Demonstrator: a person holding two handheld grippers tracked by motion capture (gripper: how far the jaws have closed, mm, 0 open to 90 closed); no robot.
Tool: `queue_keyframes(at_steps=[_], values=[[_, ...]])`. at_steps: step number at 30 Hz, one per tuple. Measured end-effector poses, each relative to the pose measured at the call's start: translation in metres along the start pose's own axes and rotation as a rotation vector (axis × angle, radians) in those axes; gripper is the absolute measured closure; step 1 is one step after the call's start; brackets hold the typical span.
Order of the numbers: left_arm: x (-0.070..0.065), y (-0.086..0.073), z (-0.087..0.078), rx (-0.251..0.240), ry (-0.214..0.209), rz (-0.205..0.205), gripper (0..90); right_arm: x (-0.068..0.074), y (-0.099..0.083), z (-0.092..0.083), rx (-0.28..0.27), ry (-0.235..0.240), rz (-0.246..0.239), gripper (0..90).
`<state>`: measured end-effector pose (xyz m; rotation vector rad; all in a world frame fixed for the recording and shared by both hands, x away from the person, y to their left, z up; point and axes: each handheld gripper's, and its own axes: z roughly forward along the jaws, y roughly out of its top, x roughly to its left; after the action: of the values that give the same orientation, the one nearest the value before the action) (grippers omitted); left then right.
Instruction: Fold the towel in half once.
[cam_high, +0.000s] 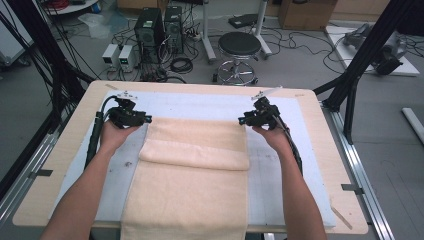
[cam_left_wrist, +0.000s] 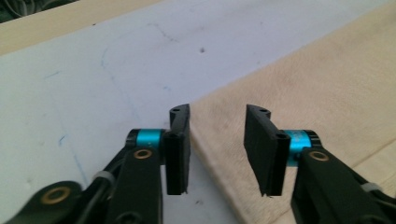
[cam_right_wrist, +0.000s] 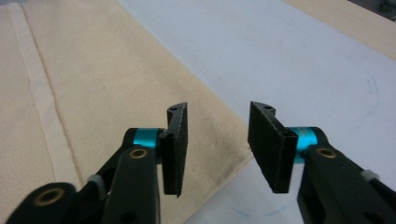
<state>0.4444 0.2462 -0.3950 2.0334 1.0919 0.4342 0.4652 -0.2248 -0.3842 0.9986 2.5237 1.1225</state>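
High view | cream towel (cam_high: 192, 175) on blue-white mat (cam_high: 300, 150), far end folded back | left gripper (cam_high: 145, 119) and right gripper (cam_high: 241, 120) at far corners, jaws apart, empty | step: fold released | next: regrip folded edge, both sides level

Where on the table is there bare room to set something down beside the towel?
Free: the pale mat between the cream towel and the table's wooden rim on the right, the matching strip left of the towel, and the band beyond its far edge. Crowded: the far corners, where the left gripper and right gripper hover with jaws apart.
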Motion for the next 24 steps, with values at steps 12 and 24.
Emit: queue_keyframes(at_steps=[12, 24], values=[[-0.029, -0.038, -0.009, -0.013, -0.204, 0.074, 50.9, 0.037, -0.045, -0.010, -0.002, 0.099, -0.023, 48.8], [-0.042, -0.051, -0.003, 0.067, -0.174, 0.144, 67.9, 0.069, -0.059, 0.002, 0.135, 0.162, -0.095, 54.7]])
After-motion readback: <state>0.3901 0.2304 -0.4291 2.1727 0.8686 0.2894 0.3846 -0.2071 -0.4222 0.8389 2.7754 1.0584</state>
